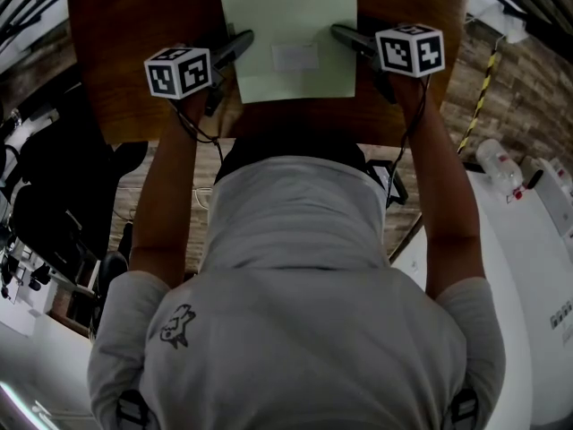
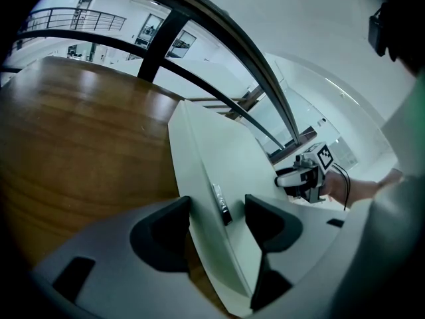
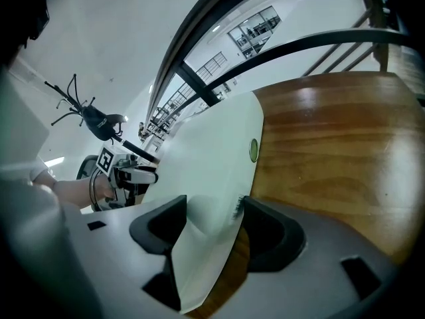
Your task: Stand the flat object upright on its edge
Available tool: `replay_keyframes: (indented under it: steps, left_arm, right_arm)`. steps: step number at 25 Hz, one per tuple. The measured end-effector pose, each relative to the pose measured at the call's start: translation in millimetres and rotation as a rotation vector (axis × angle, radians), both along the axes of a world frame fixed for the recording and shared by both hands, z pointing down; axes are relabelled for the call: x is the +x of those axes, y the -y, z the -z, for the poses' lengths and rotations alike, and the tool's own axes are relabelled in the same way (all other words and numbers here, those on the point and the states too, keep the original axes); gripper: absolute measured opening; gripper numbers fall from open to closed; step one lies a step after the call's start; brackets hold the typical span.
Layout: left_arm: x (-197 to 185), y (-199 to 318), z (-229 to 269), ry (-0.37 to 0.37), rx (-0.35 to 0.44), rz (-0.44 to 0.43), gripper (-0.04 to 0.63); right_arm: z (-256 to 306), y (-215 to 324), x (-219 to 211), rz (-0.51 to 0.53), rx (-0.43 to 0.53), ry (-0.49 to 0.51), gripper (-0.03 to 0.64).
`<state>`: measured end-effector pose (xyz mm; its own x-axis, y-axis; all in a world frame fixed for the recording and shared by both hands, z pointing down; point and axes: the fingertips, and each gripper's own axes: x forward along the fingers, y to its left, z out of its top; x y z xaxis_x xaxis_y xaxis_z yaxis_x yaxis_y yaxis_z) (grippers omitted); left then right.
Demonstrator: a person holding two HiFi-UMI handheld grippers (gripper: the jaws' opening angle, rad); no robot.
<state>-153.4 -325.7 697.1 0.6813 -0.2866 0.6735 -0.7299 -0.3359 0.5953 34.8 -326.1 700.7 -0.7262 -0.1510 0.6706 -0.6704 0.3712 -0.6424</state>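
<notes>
Clamping left gripper: jaws closed on the left edge of the pale green flat rectangular board.
Right gripper: jaws pinch the board's right edge.
Board: slanted over the brown wooden table; not upright.
White rectangular label: on the board's face, between both grippers.

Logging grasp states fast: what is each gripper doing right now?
Left gripper: closed on the pale board, at one side edge.
Right gripper: closed on its opposite edge.
</notes>
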Motion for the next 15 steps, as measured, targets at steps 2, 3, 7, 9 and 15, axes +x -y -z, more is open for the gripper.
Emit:
replay_keyframes:
  steps: [2, 3, 7, 9, 15]
  left_arm:
    - [0.0, 0.1, 0.4, -0.006, -0.001, 0.003, 0.267]
    - [0.1, -0.4, 0.5, -0.008, -0.003, 0.005, 0.265]
    - [1.2, -2.3, 1.1, -0.013, -0.012, 0.007, 0.259]
    - [1.9, -1.9, 2.5, -0.014, -0.014, 0.006, 0.256]
    - [1.4, -1.3, 11.9, 0.011, 0.012, -0.004, 0.252]
  right_arm:
    - [0.1, 0.7, -0.1, -0.004, -0.004, 0.002, 0.249]
    - [0.5, 0.6, -0.4, -0.008, -0.005, 0.002, 0.249]
    - [3.2, -0.5, 0.4, -0.031, -0.002, 0.004, 0.247]
    - [4.9, 0.6, 0.4, -0.038, 0.004, 0.004, 0.247]
    - [9.5, -0.2, 0.0, -0.036, 0.006, -0.005, 0.245]
